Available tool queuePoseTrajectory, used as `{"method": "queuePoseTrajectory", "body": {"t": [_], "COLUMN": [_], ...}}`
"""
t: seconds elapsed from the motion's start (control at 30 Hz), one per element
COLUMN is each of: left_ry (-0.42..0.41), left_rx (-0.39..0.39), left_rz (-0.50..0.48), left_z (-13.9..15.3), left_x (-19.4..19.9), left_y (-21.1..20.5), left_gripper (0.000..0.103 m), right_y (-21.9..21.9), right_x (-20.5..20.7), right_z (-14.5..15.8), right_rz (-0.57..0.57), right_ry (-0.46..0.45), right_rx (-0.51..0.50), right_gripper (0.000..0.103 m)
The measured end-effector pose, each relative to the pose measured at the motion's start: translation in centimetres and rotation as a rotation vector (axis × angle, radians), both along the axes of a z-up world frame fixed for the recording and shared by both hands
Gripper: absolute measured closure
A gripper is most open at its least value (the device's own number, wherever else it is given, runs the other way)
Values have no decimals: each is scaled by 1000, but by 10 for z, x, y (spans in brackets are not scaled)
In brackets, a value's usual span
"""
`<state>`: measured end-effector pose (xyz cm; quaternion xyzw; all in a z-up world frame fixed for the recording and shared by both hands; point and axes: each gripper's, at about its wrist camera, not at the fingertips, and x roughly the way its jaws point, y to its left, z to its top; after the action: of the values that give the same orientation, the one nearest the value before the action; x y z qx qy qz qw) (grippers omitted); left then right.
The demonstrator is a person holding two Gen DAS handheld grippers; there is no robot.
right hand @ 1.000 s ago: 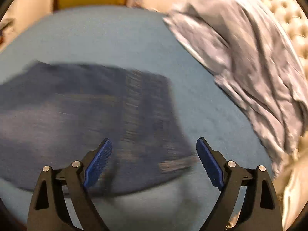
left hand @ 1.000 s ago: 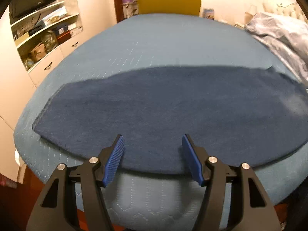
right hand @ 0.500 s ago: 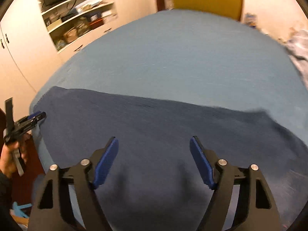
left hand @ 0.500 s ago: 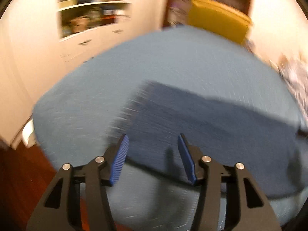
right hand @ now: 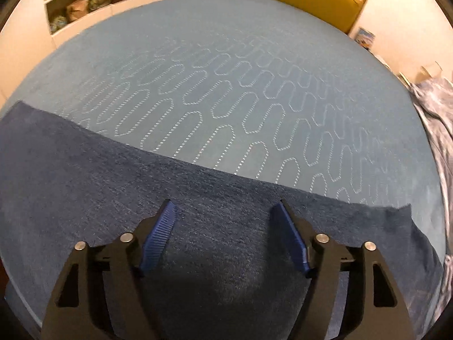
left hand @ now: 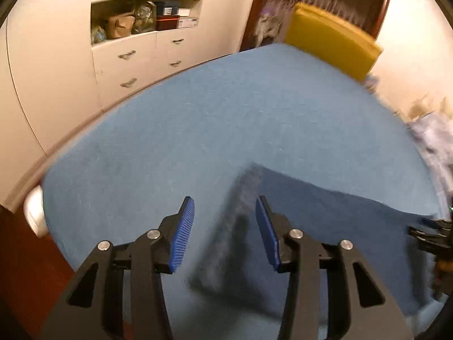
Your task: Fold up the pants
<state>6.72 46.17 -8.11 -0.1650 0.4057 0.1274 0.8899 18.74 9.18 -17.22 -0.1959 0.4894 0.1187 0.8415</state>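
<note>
Left wrist view: left claw tilted down over the bed, jaws apart and just now narrowing, pads either side of the blurred end edge of the dark blue pants without pressing on it. Pants laid flat on the blue quilted cover near the front edge, running off toward the right; near edge cut off behind the claw's black arms. Motion blur over that end edge, so hem or waistband impossible to tell. Far right, only a sliver of the right claw showing, dark and clipped by the lens rim. Beyond the bed, a white cabinet with open shelves of blurred clutter, a yellow headboard-like cushion, and a smeared patch of patterned bedding. Right wrist view: right claw held wide open above the middle stretch of the pants, nothing between the pads. Fabric spanning the frame, left end cut off by the rim, right end tapering to a corner by the crumpled bedding. Stitched oval quilting sharp here; shelves at top left too small to read.
</note>
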Motion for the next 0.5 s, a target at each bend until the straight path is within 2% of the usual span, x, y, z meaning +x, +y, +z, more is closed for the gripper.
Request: {"method": "queuePoseTrajectory", "body": {"t": [0.03, 0.1, 0.13, 0.2, 0.27, 0.33, 0.4, 0.43, 0.5], "left_ry": [29, 103, 145, 174, 176, 94, 3, -33, -96], "left_rx": [-3, 5, 51, 81, 154, 71, -53, -89, -229], "left_rz": [-75, -161, -162, -173, -72, 12, 96, 129, 155], "left_z": [-1, -10, -15, -20, -11, 3, 12, 13, 8], "left_x": [18, 42, 54, 64, 59, 34, -11, -33, -68], "left_y": [-2, -4, -1, 5, 17, 34, 43, 44, 42], "left_gripper": [59, 59, 58, 54, 55, 55, 55, 56, 57], "right_y": [3, 13, 16, 22, 31, 48, 61, 69, 90], "right_x": [0, 0, -2, -7, -17, -27, -36, -40, -46], "right_z": [0, 1, 1, 5, 18, 28, 35, 37, 34], "right_rz": [-7, -11, -12, -25, 8, 67, 127, 153, 206], "right_ry": [-6, -24, -34, -66, -91, -93, -68, -55, -16], "right_rx": [-23, -80, -107, -143, -80, -16, 70, 109, 174], "right_gripper": [30, 30, 30, 30, 30, 30, 30, 30, 30]}}
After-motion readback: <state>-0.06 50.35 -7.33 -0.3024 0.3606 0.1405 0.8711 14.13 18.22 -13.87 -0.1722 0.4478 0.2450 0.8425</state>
